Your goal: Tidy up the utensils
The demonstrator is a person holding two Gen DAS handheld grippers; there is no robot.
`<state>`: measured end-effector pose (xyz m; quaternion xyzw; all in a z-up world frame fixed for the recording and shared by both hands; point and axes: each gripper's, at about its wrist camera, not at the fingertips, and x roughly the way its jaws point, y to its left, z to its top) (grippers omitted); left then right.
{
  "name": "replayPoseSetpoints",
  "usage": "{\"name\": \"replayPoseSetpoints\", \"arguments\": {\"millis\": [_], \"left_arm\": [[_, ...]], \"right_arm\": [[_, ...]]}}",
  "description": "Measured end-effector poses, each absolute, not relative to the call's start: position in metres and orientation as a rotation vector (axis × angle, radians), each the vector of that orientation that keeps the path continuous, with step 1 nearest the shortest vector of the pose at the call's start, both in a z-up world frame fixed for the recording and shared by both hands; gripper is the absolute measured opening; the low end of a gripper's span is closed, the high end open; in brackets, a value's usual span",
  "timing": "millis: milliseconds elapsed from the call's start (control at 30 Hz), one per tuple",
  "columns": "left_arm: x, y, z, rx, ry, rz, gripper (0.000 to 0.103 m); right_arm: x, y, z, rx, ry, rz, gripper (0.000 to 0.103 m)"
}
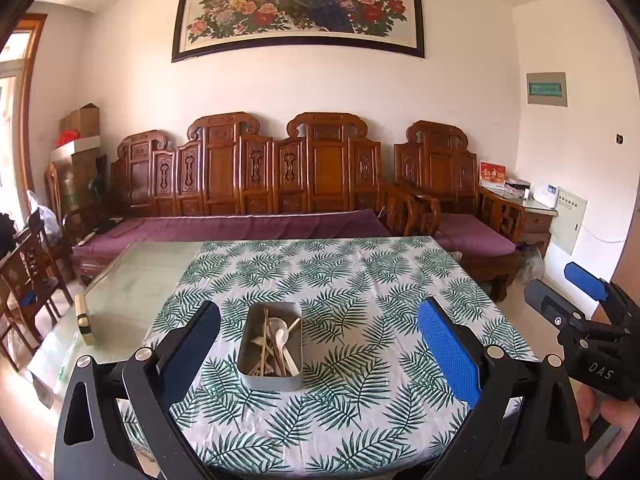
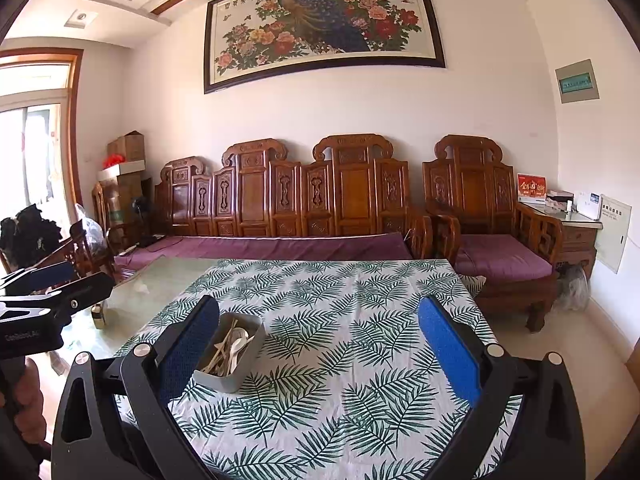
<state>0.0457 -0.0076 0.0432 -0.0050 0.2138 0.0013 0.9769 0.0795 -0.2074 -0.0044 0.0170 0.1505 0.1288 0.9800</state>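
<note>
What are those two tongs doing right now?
Left tongs: open, holding nothing, above the tin of utensils.
Right tongs: open, holding nothing.

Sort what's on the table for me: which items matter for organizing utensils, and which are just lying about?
For the job:
- grey tin
- utensils piled in it, a white spoon among them
- left gripper and right gripper, both open and holding nothing

Lying about:
- small yellowish box on the bare glass
- leaf-print tablecloth
</note>
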Motion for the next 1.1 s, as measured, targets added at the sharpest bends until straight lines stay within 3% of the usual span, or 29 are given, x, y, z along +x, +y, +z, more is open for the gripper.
{"name": "replayPoseSetpoints", "arguments": {"millis": [1100], "left_arm": [[0.0437, -0.0110, 0.0449, 0.000, 0.429, -0.005, 0.095]], "right_arm": [[0.0797, -0.2087, -0.0050, 0.033, 0.301, 0.257, 0.100]]}}
